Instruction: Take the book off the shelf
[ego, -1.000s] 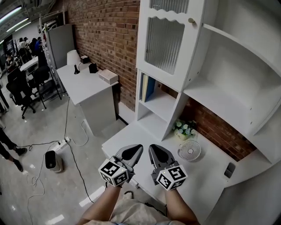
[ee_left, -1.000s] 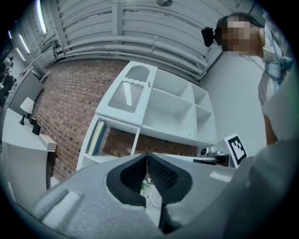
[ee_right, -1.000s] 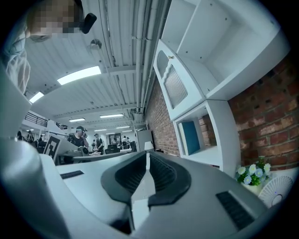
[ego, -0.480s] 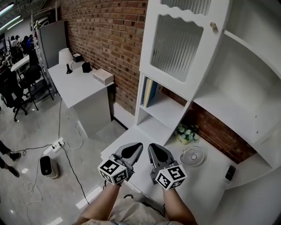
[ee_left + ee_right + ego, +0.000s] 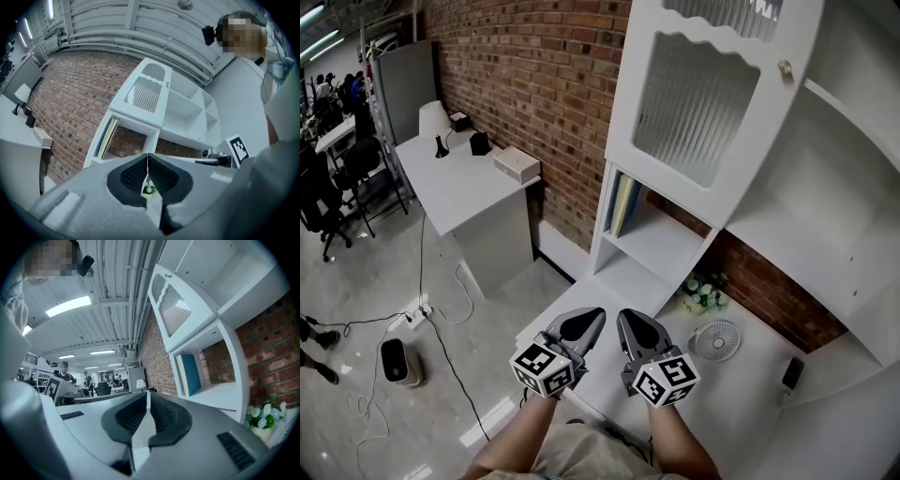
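A thin book (image 5: pixel 623 202) with a teal cover stands upright against the left wall of the low open compartment of the white shelf unit (image 5: pixel 661 246). It shows as pale page edges in the left gripper view (image 5: pixel 107 138) and as a teal cover in the right gripper view (image 5: pixel 191 373). My left gripper (image 5: pixel 586 319) and right gripper (image 5: pixel 630 321) are side by side over the white table's near edge, well short of the shelf. Both point toward it. The left gripper (image 5: pixel 147 157) and the right gripper (image 5: pixel 148 394) are shut, with nothing between the jaws.
A ribbed-glass cabinet door (image 5: pixel 694 103) hangs above the book's compartment. On the white table (image 5: pixel 741 403) stand a small flower pot (image 5: pixel 701 292), a small fan (image 5: pixel 717 339) and a dark object (image 5: pixel 790 372). A grey desk (image 5: pixel 459 183) with a box (image 5: pixel 517 166) stands left along the brick wall.
The shelf unit has grown larger and nearer in the head view as I came toward it. Both grippers stay shut and side by side.
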Motion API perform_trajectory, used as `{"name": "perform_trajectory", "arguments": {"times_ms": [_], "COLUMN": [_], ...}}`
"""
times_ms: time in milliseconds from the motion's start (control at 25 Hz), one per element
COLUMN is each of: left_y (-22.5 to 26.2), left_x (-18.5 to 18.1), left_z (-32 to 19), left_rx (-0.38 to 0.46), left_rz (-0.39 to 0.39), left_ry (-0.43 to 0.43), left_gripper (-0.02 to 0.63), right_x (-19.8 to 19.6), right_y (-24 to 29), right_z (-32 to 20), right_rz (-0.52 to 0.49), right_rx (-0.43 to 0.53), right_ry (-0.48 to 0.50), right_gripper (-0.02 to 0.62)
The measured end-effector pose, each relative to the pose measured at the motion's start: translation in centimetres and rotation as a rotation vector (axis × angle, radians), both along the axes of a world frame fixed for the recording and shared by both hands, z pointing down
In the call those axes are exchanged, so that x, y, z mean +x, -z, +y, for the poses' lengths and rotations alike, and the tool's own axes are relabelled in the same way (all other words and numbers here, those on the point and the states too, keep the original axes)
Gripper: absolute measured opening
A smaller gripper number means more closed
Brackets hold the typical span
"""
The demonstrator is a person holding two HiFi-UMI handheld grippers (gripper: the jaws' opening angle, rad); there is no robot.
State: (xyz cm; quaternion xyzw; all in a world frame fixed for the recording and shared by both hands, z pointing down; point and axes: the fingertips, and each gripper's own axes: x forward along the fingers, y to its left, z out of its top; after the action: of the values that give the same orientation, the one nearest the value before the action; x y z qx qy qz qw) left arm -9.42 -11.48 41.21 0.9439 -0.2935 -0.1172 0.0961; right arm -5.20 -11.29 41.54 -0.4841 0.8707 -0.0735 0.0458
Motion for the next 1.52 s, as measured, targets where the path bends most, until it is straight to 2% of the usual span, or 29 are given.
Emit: {"name": "perform_trajectory", "arguments": {"times_ms": [320,720,1120,1520], "left_y": [-0.6,-1.4,-1.5,-1.8], "left_x": [0.6,3.5,5.6,5.8], "left_z": [-1.3,-2.0,-3.5,-4.9], "left_rx": [-0.036,-0.058,-0.056,-0.051], "left_rz": [0.012,-0.010,-0.034,-0.071], "left_ry": [-0.007,0.000,0.047,0.080], "left_gripper": [0.009,0.009,0.009,0.009], "right_x": [1.3,3.8,5.3,5.9], "right_y": [-0.3,-1.2,-1.4,-1.7], "right_z": [-0.9,-1.8,-3.4,-4.3], "right_rz": [-0.004,-0.019,-0.026,-0.031], "right_rx": [-0.023,-0.050,-0.042,-0.037], "right_ry": [-0.024,0.001,0.047,0.060], "right_gripper": [0.018,0.018,0.018,0.018]}}
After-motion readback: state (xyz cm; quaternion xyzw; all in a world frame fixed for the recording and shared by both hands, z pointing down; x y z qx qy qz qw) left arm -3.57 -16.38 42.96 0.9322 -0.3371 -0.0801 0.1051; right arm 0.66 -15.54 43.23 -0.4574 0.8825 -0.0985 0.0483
